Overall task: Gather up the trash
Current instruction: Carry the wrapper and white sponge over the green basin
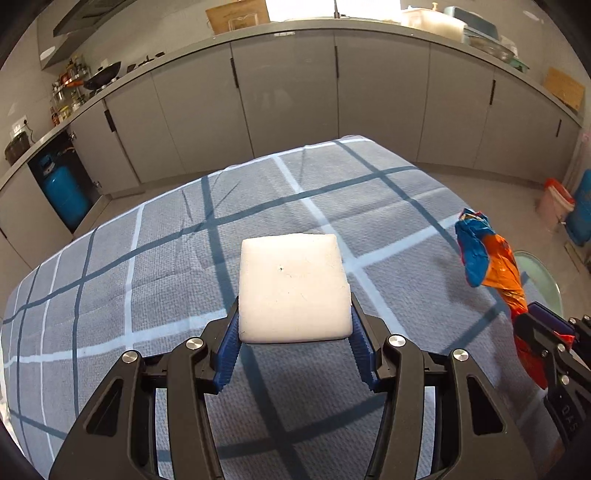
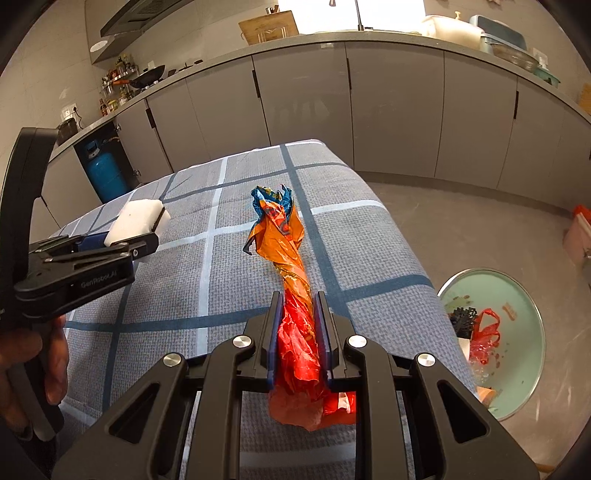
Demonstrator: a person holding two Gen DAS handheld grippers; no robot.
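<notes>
Right wrist: wrapper [image 2: 291, 295] clamped between right claw [image 2: 297, 314] fingers

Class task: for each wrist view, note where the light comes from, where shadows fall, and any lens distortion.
Left wrist view: bright window behind the counter is blown out; the white foam block casts a shadow toward the camera; cabinets bow.
Right wrist view: same overexposed window; the orange wrapper is sharp; counter curves, corners vignette black.
</notes>
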